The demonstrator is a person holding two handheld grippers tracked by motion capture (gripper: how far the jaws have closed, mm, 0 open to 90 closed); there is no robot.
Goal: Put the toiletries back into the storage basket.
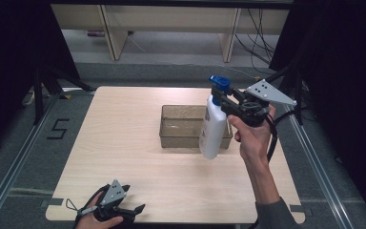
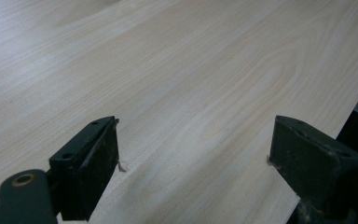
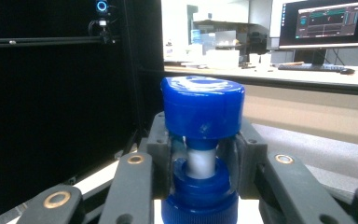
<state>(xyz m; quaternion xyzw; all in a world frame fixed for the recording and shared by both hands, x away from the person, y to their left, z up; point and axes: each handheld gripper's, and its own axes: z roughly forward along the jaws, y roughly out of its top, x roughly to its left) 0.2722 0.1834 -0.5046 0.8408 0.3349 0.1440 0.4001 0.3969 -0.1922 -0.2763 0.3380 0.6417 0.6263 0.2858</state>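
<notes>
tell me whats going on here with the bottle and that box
A person's right claw is shut on the neck of a white bottle with a blue cap, holding it in the air above the near right corner of a clear plastic bin in the middle of the wooden table. The bin looks empty. The left claw rests open at the table's near edge, holding nothing.

In the right gripper view the bottle (image 3: 200, 140) is cut off at the bottom edge, below the right hand-held gripper (image 3: 200, 161), whose jaws cover the sides of its white neck. Behind that gripper, the screen (image 3: 328, 21) shows text too small to read.
</notes>
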